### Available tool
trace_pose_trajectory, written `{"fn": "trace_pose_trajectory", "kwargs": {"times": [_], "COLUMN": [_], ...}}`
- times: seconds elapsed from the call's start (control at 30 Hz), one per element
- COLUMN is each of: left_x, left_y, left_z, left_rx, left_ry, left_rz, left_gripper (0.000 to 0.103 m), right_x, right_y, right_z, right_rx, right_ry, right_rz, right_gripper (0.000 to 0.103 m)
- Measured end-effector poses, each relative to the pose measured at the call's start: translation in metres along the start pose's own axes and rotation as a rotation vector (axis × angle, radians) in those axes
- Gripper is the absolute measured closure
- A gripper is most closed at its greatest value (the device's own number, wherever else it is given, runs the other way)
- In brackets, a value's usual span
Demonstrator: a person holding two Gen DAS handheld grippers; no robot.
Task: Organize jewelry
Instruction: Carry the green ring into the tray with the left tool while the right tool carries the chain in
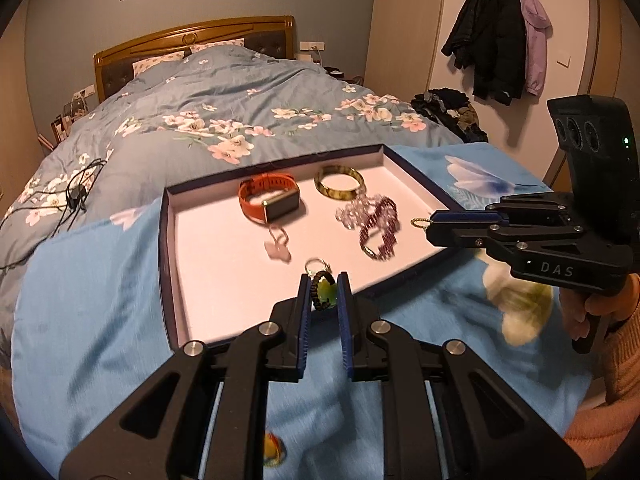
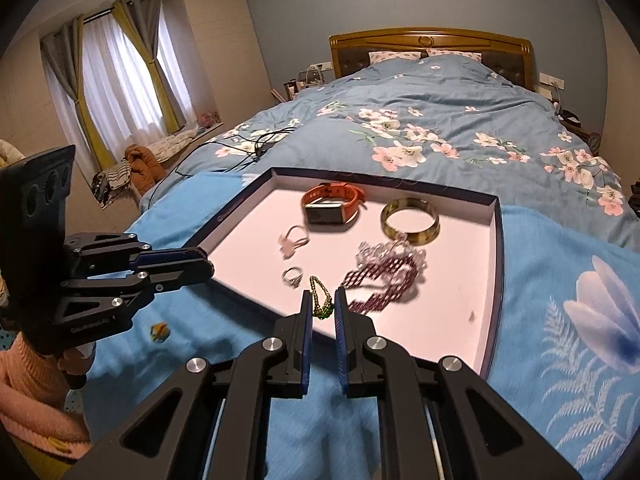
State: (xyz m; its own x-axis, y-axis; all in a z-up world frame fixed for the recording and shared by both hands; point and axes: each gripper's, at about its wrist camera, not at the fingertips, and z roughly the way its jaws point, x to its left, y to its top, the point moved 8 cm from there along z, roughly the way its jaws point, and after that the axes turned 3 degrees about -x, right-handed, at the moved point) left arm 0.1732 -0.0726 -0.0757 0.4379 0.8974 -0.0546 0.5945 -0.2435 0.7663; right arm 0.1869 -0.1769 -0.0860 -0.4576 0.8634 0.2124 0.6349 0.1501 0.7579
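Note:
A shallow white-lined tray [image 1: 224, 280] [image 2: 490, 264] lies on the blue bedspread. In it are an orange watch [image 1: 269, 196] [image 2: 332, 202], a green bangle [image 1: 339, 182] [image 2: 409, 220], a dark red beaded bracelet [image 1: 378, 226] [image 2: 384, 276], a pink ring [image 1: 278, 242] [image 2: 294, 240] and a silver ring [image 1: 317, 266] [image 2: 293, 276]. My left gripper [image 1: 324, 294] is shut on a green pendant on a dark cord [image 1: 325, 292] at the tray's near edge. My right gripper [image 2: 322, 304] is shut on a gold-green bead chain [image 2: 320, 298], which also shows at its tips in the left wrist view [image 1: 422, 223].
The tray sits on a blue flowered cloth [image 2: 580, 320] at the foot of a bed. A small round colourful item [image 2: 159, 332] lies on the cloth left of the tray. Black cables [image 1: 76, 192] lie on the duvet. Coats [image 1: 496, 40] hang on the wall.

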Motion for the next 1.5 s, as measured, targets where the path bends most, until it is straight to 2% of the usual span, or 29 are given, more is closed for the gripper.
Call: {"fn": "trace_pose_trajectory", "kwargs": {"times": [0.37, 0.7, 1.23, 1.5], "left_x": [0.011, 0.015, 0.017, 0.022], "left_y": [0.022, 0.027, 0.024, 0.024], "left_z": [0.037, 0.066, 0.101, 0.102], "left_rx": [0.022, 0.068, 0.15, 0.151], "left_ry": [0.008, 0.002, 0.002, 0.0], "left_rz": [-0.021, -0.037, -0.061, -0.089], "left_gripper": [0.09, 0.09, 0.09, 0.089], "right_x": [-0.017, -0.021, -0.031, -0.033], "right_y": [0.017, 0.022, 0.022, 0.024], "right_z": [0.032, 0.053, 0.068, 0.064], "right_rx": [0.031, 0.065, 0.091, 0.079], "right_ry": [-0.036, -0.05, -0.075, -0.072], "right_rz": [0.002, -0.005, 0.014, 0.029], "right_gripper": [0.094, 0.094, 0.092, 0.091]}}
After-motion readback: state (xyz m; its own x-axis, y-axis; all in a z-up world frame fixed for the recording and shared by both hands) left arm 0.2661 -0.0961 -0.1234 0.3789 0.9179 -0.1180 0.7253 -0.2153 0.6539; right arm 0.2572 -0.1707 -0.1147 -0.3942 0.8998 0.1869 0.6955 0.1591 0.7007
